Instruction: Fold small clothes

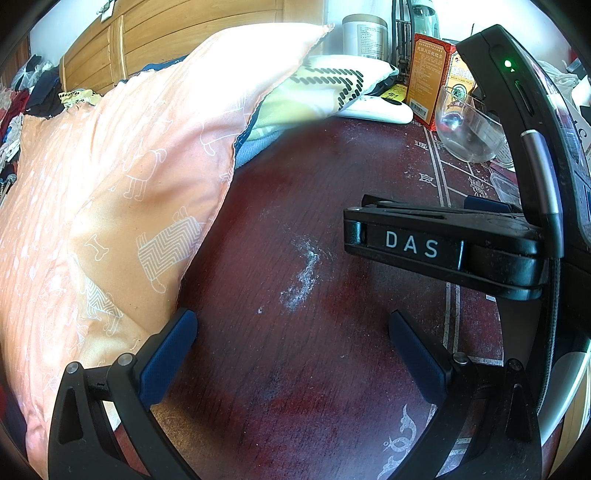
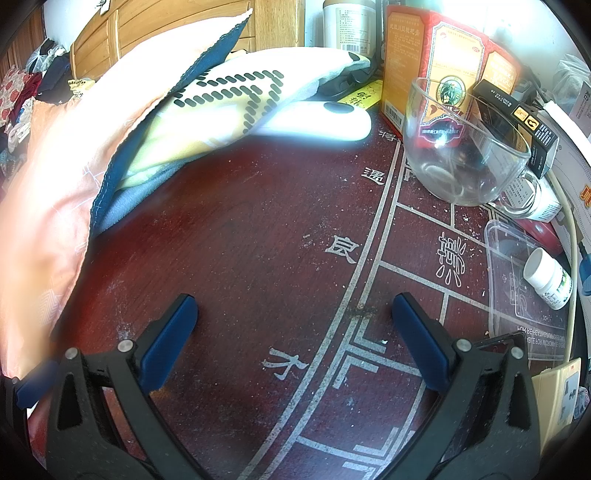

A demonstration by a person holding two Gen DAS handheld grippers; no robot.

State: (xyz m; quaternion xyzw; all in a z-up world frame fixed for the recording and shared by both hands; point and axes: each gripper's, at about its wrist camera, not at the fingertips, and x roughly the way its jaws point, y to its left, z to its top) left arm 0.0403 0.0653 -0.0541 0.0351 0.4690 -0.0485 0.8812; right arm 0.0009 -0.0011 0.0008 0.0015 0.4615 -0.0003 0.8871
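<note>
Left gripper: jaws spread, nothing between them, over bare table. Its left finger sits just beside the pillow edge. Right gripper: jaws spread too, empty, over the same table; from the left wrist view its black body marked "DAS" is seen close on the right.

Table: dark red wood grain, dusty, one white powdery smear, pale printed lines and characters on the right part.

Pillow: one, orange with white dog outlines, leaning over the table's left side. Under its far edge, one folded cloth, white and yellow with black dashes, resting on a blue layer; this is the only small garment-like piece on the table.

Behind: one white remote, one glass cup, two orange-red boxes, one canister, one small white bottle, one clear lid.

Room: wooden panel at back, heap of clothes far left.
</note>
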